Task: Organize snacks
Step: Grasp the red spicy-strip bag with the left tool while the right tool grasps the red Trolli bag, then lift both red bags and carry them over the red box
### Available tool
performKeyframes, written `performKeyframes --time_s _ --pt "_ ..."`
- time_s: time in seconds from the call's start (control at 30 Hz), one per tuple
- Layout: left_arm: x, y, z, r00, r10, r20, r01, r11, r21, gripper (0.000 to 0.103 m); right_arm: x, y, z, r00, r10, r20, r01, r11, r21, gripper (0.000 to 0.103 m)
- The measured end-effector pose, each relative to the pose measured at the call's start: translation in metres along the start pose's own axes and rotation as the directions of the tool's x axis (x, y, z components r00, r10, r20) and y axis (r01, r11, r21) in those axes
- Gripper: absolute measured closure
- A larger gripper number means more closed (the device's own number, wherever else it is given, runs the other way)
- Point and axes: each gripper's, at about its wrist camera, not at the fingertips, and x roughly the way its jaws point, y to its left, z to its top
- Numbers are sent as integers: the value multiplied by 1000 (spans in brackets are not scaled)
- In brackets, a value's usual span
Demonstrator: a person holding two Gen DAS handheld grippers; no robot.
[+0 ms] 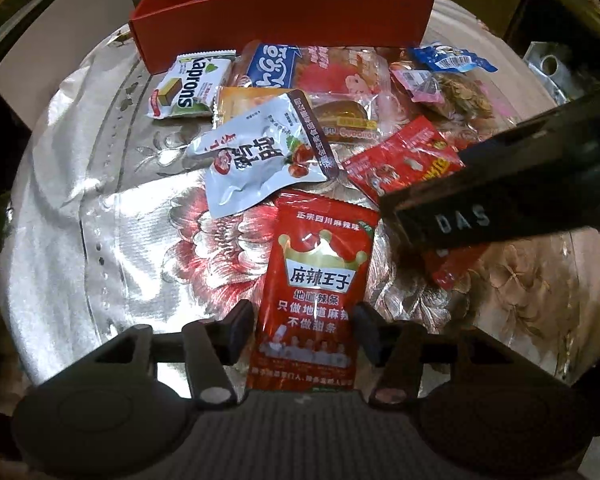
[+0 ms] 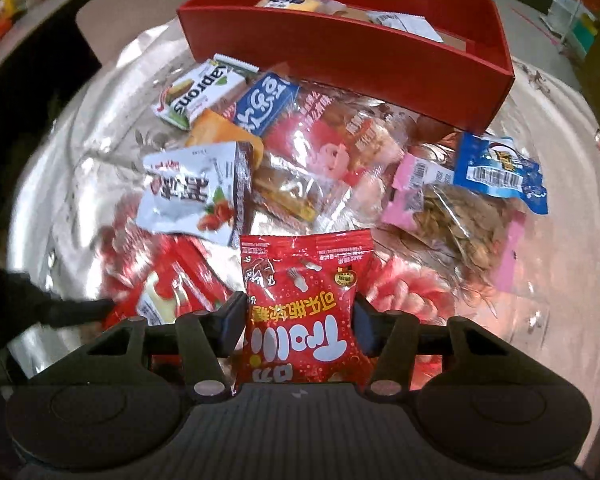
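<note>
Two claws over a table (image 1: 100,220) strewn with snacks, both tilted steeply down.

Left gripper (image 1: 303,332): half open, fingers flanking the lower part of a red strip pack (image 1: 320,280) that lies flat on the flowered cloth. A sliver of gap at the left pad; no clear squeeze on the pack, so seemingly not gripped.

Right gripper (image 2: 299,320): closed in on a red gummy bag (image 2: 304,292), pads pressed to both side edges, the bag crinkled between them. Bag upside down in the right wrist view, its top edge towards the pile. Whether lifted or still on the cloth, cannot tell.

Beyond both claws, the rest of the heap: a white pouch (image 1: 260,160) just past the strip pack, a Naprons wafer (image 1: 188,86) at the far left, a blue pack (image 1: 274,66) beside it, a clear seed bag (image 1: 460,96) at the right with a small blue bag (image 1: 452,58) lying partly over it.

Behind the heap, a red box (image 1: 280,12), open-topped, with a few packs (image 2: 404,24) already inside, seen from the right wrist only.
</note>
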Motion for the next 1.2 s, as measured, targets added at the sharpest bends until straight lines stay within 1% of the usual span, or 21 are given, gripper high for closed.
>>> performKeyframes --time_s 0.03,0.07,0.1,0.13,0.17,0.2,0.27,0.3,0.4,0.43,0.6,0.77,0.9,1.03,1.13,1.2 --pt "2 -2 0 1000 14 8 -14 1000 12 43 0 -1 -1 1000 4 -6 -4 1000 0 39" --pt "5 -4 1 999 37 12 -37 999 23 30 0 -1 -3 1000 5 -13 -6 1000 -1 39" --pt "9 -6 2 998 66 15 -66 997 30 22 1 -1 -4 1000 2 -12 -2 1000 -5 39" --pt "10 -4 3 997 72 19 -72 997 27 23 0 0 -5 1000 -1 -10 0 1000 -15 39" --pt "9 -2 3 998 53 17 -53 998 14 29 0 0 -6 1000 -4 -10 4 1000 -19 40" --pt "7 0 3 999 42 21 -42 999 -2 41 -1 0 -6 1000 -4 -9 4 1000 -24 41" --pt "1 1 4 999 30 30 -30 1000 -6 58 -4 -1 -7 1000 4 -10 -4 999 -37 43" --pt "0 2 5 999 29 28 -29 999 -14 60 -6 -2 -8 1000 14 -10 -14 999 -37 43" --pt "-2 5 6 999 26 19 -25 999 -44 62 -11 -7 -8 1000 28 4 -28 999 -28 44" --pt "-5 6 6 999 22 27 -21 999 -49 62 -14 -9 -8 999 32 11 -32 999 -22 44" --pt "-28 9 15 994 -23 107 32 996 -87 63 -30 -24 -7 997 57 60 -58 998 30 44" --pt "-48 17 29 981 -42 190 66 990 -125 63 -45 -30 -1 990 84 116 -90 995 52 44" --pt "-57 21 50 970 -35 242 70 988 -137 63 -56 -35 11 982 92 167 -104 992 68 44" --pt "-62 24 72 956 -6 293 48 989 -138 63 -67 -44 26 971 85 224 -110 989 100 44" --pt "-60 26 83 953 1 304 43 989 -139 63 -69 -50 34 966 80 245 -111 987 114 44" --pt "-59 25 89 951 18 308 25 991 -132 63 -69 -53 40 964 78 254 -111 987 117 44"
